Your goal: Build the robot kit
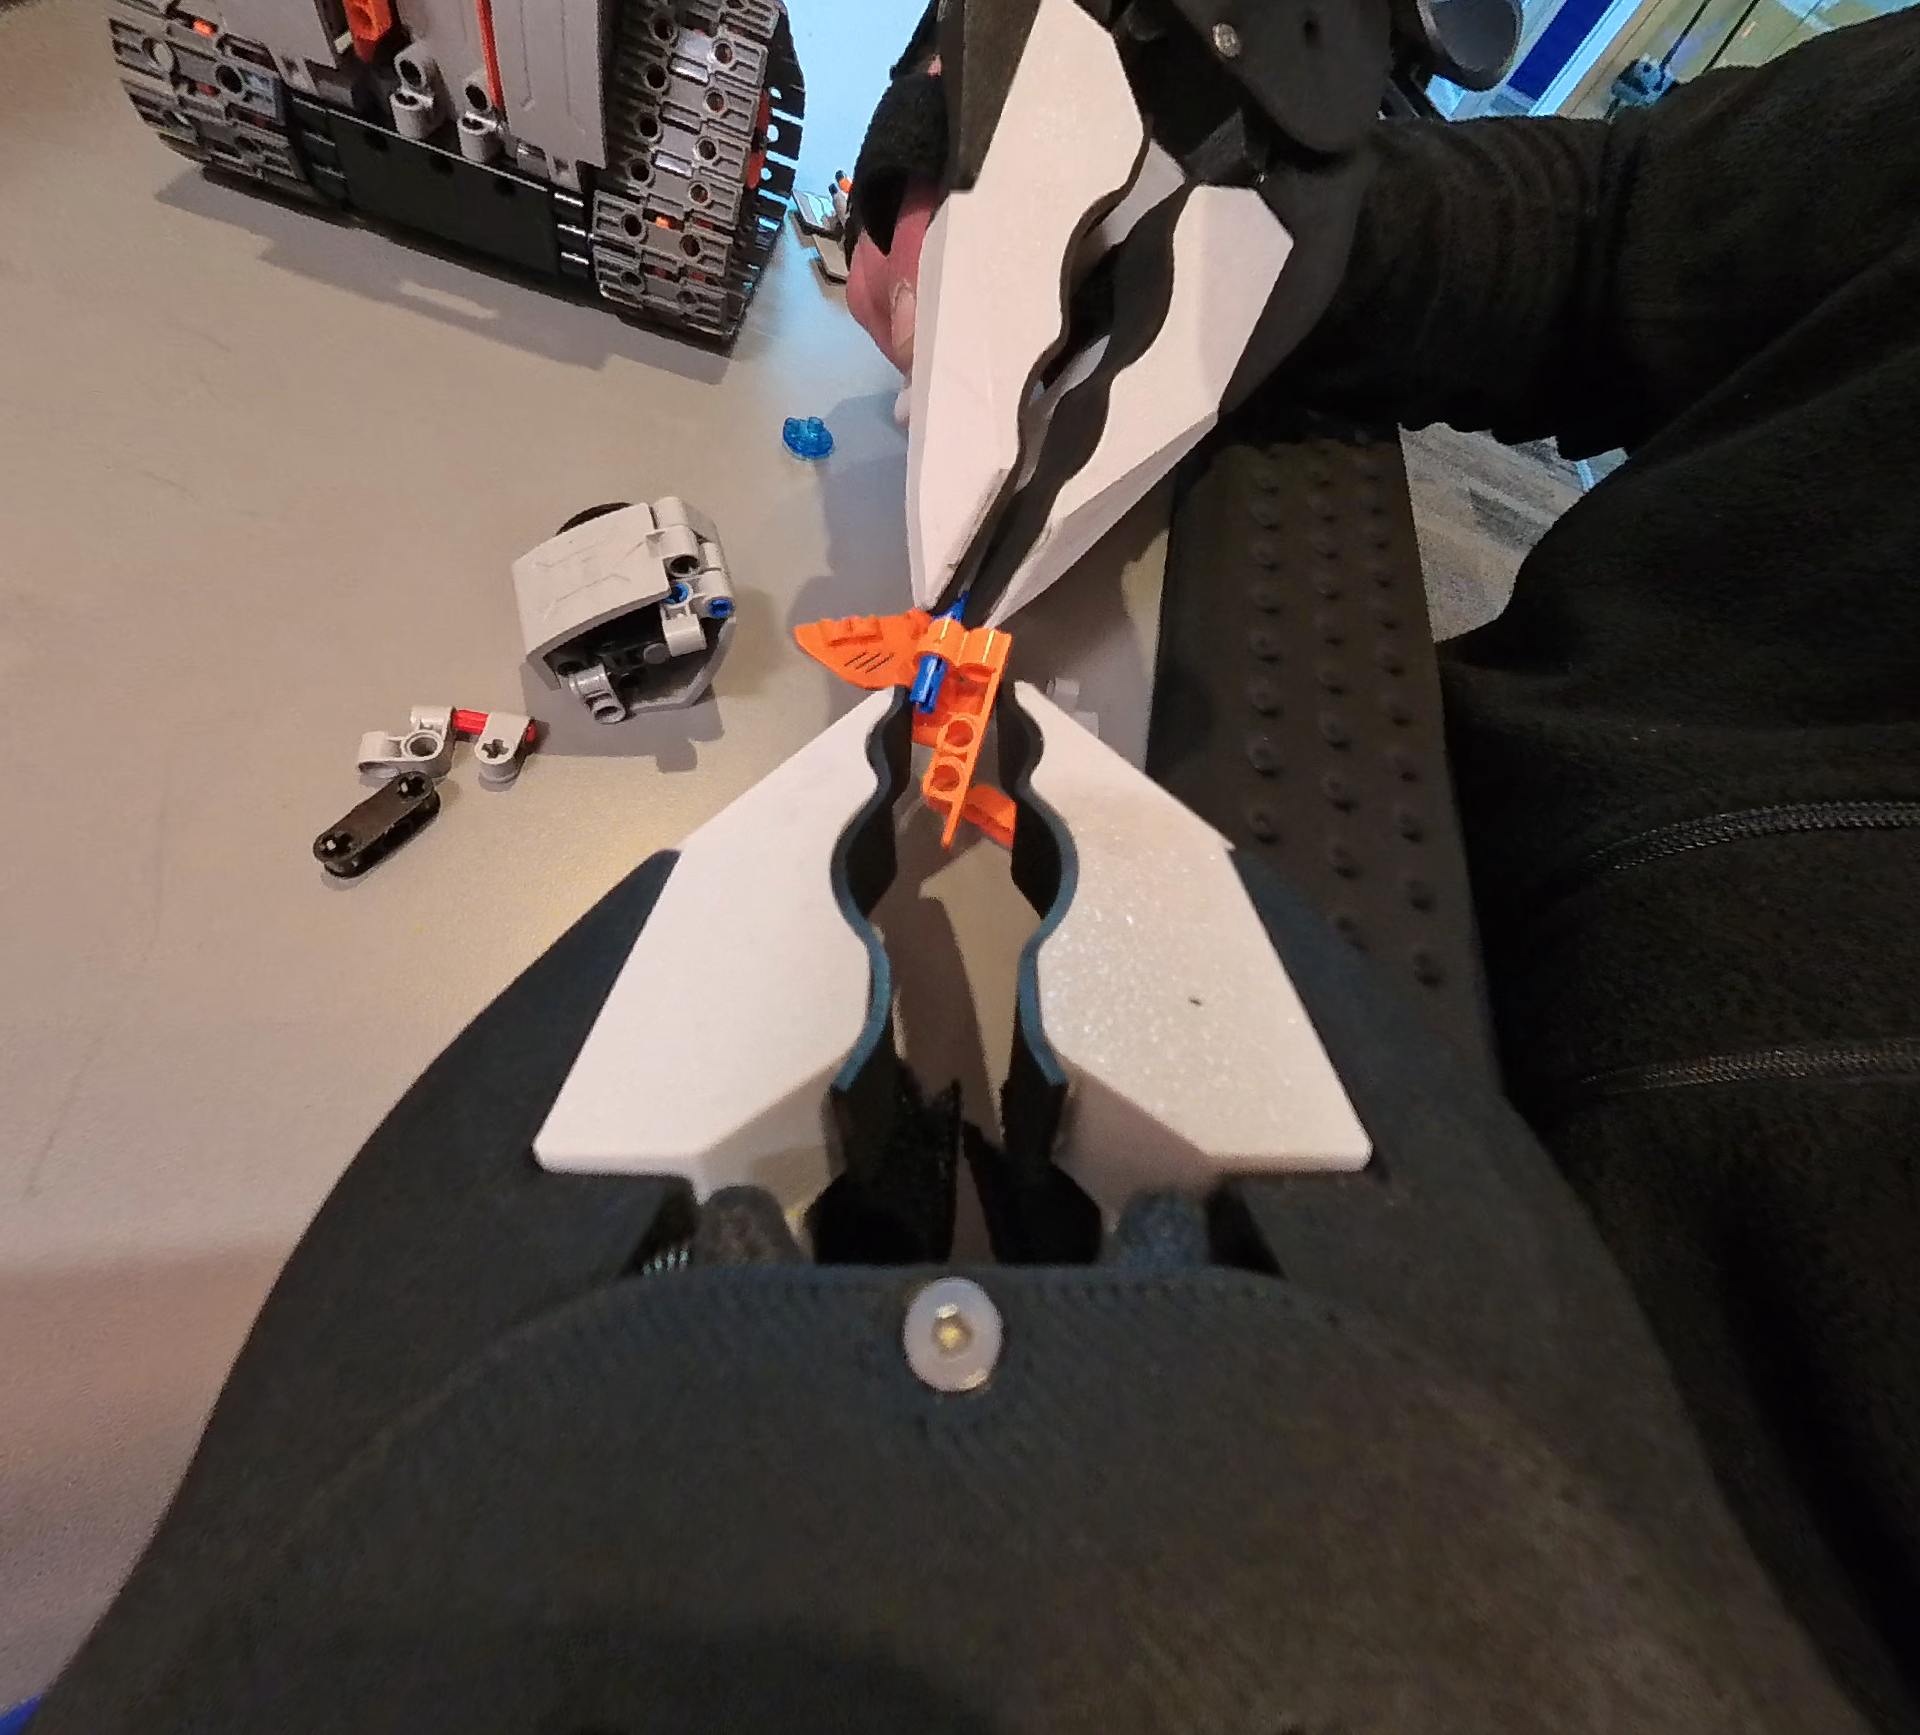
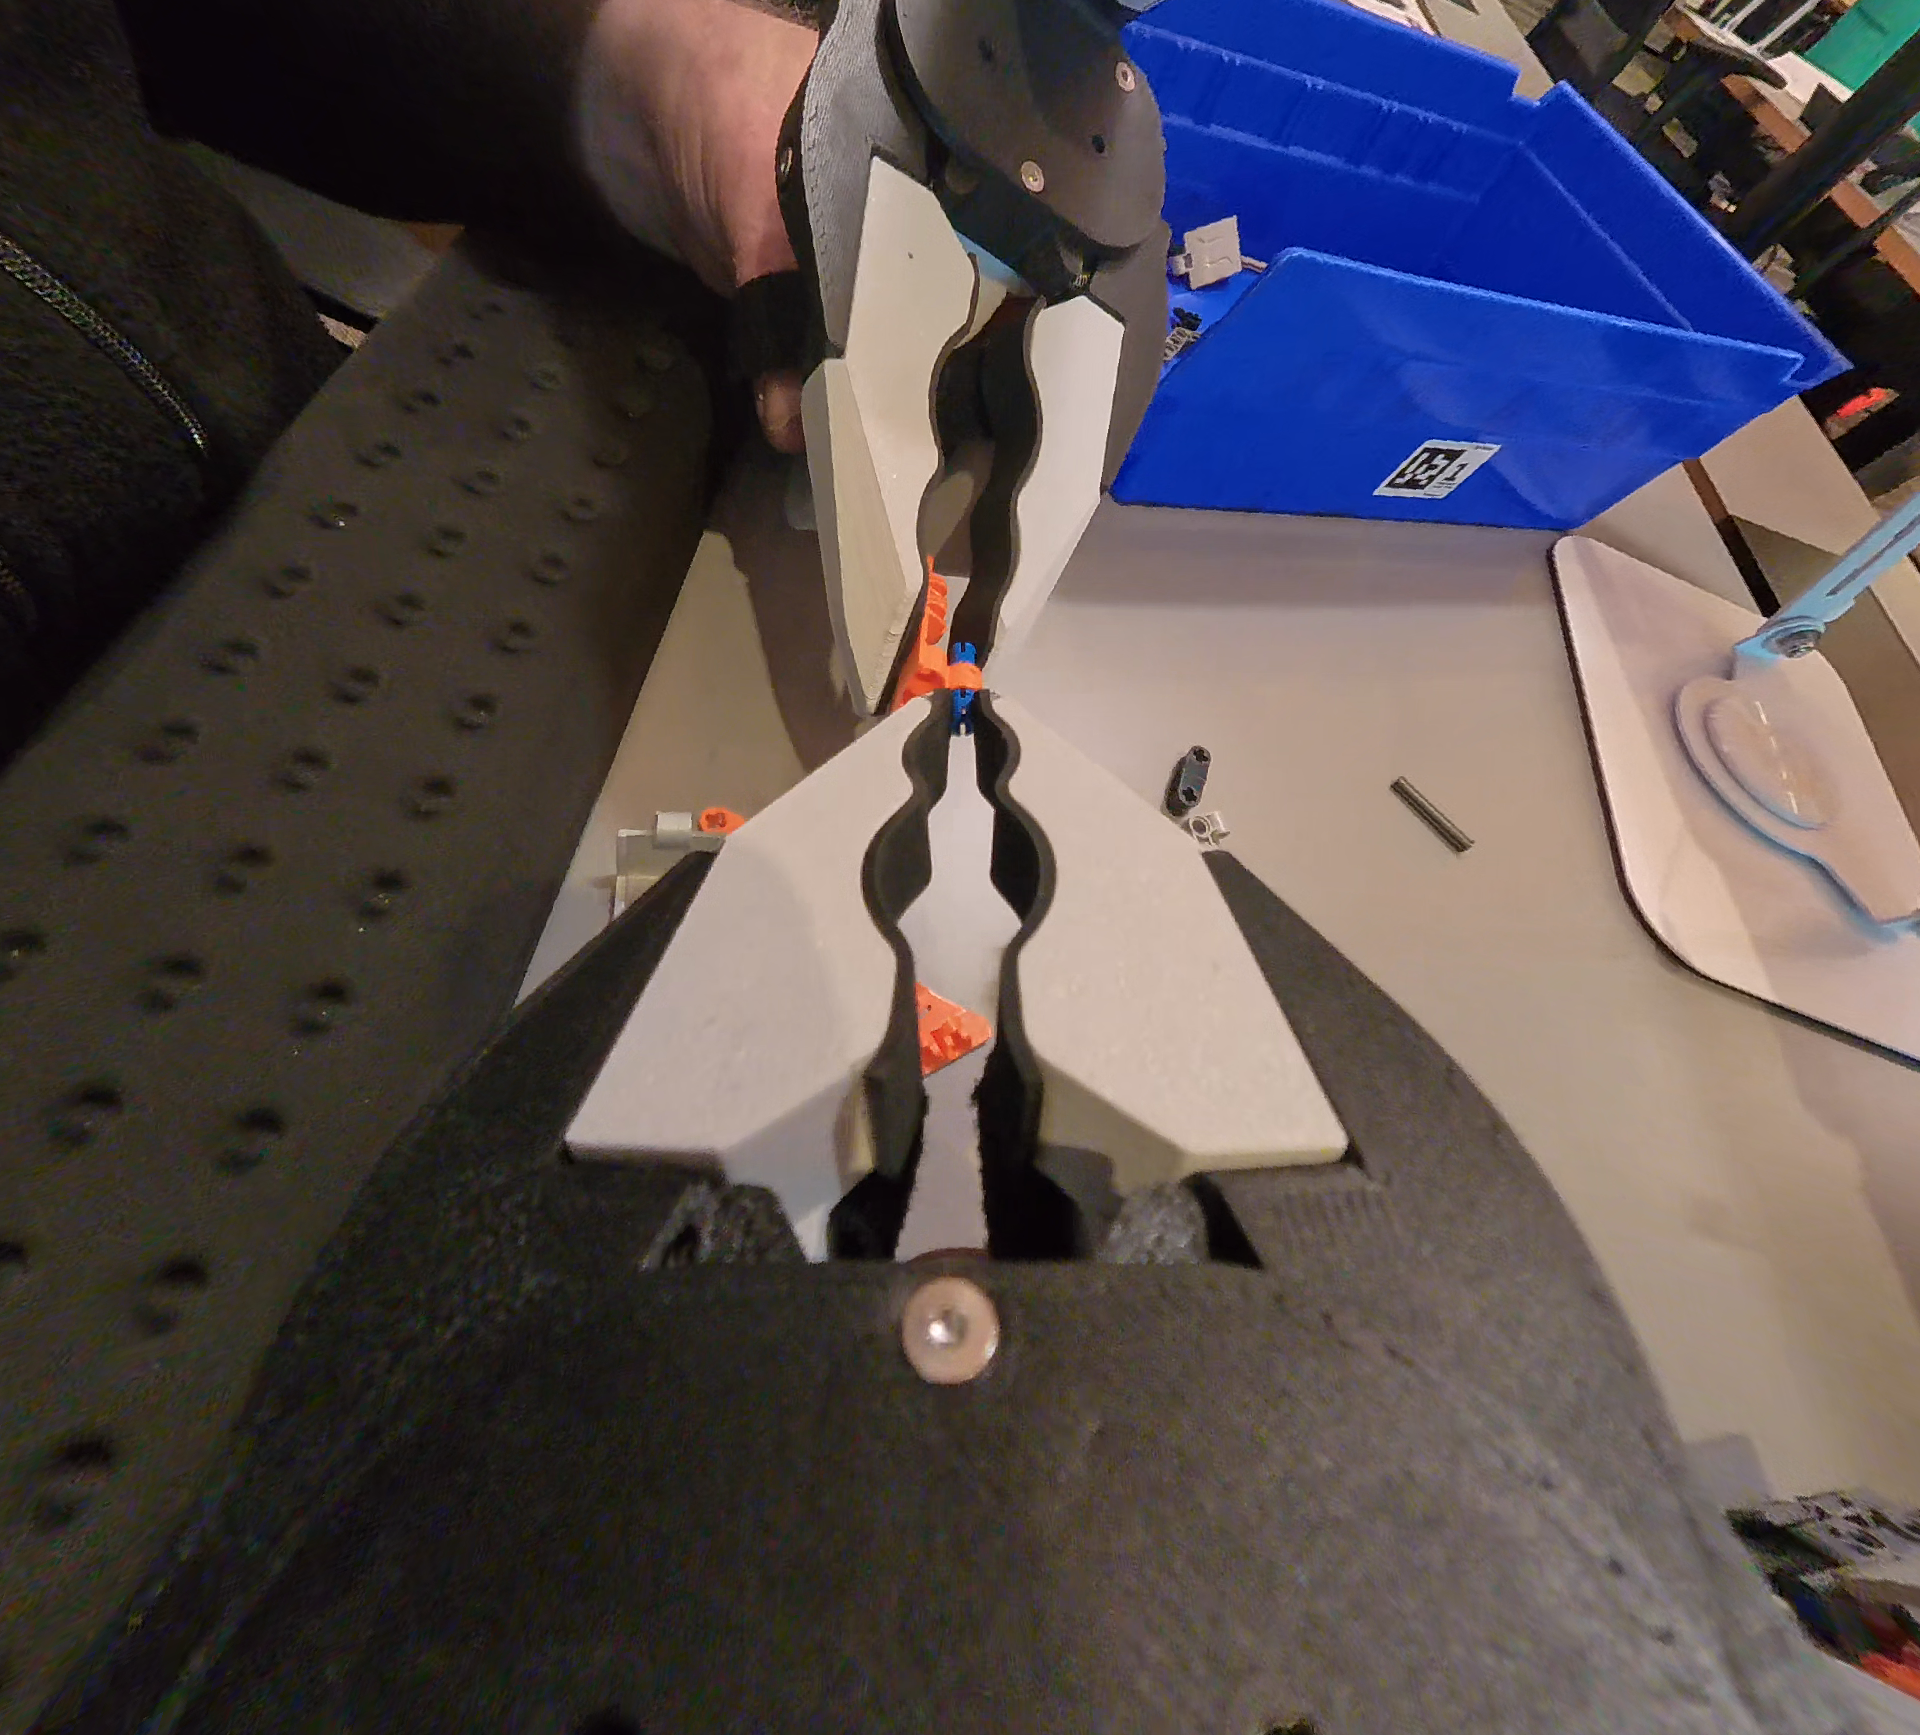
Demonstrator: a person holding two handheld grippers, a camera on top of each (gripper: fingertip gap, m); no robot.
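1. A grey tabletop (image 1: 260, 958) carries everything, with a black studded mat (image 1: 1309, 698) along the edge nearest the person.
2. At the far left stands a large tracked vehicle built of grey, black and orange plastic bricks (image 1: 447, 54); on the other side sits a blue plastic bin (image 2: 1455, 314) with a white tag on its front wall.
3. The left gripper (image 1: 951, 709) is closed narrowly on an orange perforated plastic beam piece (image 1: 961, 729). The beam's long axis runs along the fingers, and an orange wing-shaped tab sticks out to the left beyond the tips.
4. The right gripper (image 2: 964, 714) meets it tip to tip from the opposite side, pinched nearly closed on a small blue plastic pin (image 1: 932, 667) seated crosswise in the beam's far end (so both tools grip the same little assembly, raised above the table near the mat).
5. Loose parts lie to the left of the held piece: a grey hinged brick sub-assembly (image 1: 623, 615), a small grey-and-red connector cluster (image 1: 447, 740), a black two-hole link (image 1: 376, 823) and a translucent blue round stud (image 1: 807, 438).
6. On the right gripper's side a thin black axle rod (image 2: 1431, 815) lies alone.
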